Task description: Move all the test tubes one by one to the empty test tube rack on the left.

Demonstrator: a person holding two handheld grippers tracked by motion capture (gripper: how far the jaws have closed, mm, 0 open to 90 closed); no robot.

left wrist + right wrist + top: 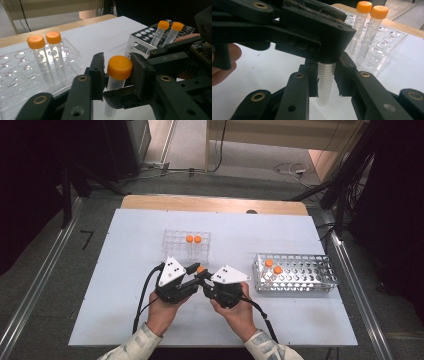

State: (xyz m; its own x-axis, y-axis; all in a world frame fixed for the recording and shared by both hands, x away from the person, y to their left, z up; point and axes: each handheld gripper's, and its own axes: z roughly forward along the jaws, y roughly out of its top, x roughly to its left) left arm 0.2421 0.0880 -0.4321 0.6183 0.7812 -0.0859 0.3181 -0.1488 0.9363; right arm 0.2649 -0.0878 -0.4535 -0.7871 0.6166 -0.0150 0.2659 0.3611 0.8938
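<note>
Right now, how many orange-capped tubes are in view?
5. Two stand in the clear rack: and. Two lean in the metal rack: and. One is held between both grippers. None seems hidden.

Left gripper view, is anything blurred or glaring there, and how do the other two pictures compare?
Left gripper view: the held tube's orange cap is fairly sharp, the black jaws at the bottom edge soft, with glare on the clear rack. Right gripper view: the other tool's dark body blurs across the top. High view: evenly lit white table, dark surroundings.
</note>
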